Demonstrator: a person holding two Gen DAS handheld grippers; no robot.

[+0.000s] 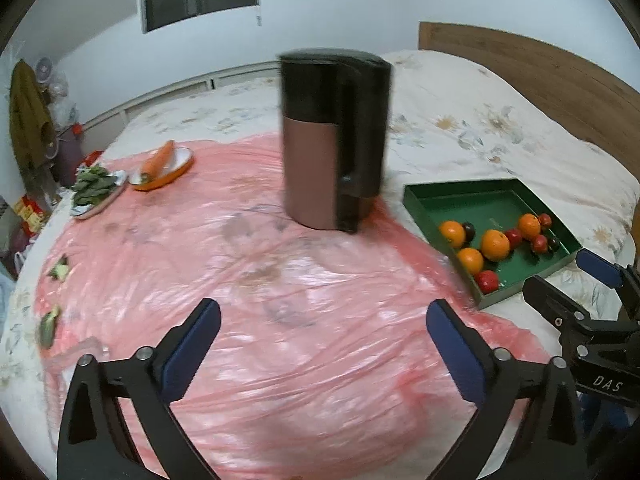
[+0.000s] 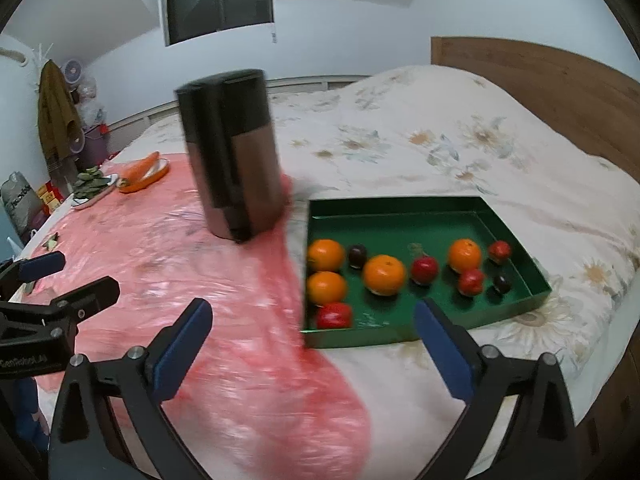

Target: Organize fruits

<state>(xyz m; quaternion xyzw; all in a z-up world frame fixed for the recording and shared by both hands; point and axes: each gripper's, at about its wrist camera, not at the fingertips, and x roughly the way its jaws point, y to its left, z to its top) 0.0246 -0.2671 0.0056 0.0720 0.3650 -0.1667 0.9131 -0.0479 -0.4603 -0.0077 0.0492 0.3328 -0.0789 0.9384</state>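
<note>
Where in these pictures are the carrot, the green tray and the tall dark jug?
carrot (image 1: pixel 159 157), left wrist view, middle of its orange body.
green tray (image 2: pixel 394 203), right wrist view, its far wall.
tall dark jug (image 1: pixel 310 172), left wrist view, its copper lower body.

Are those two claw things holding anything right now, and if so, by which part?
Nothing is held. The left gripper and the right gripper are both wide open over the bed with nothing between them. The fruit lies in the green tray.

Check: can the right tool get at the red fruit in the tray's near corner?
Probably yes. The right tool is open and empty, the red fruit lies uncovered just ahead in the green tray, behind only a low wall.
</note>
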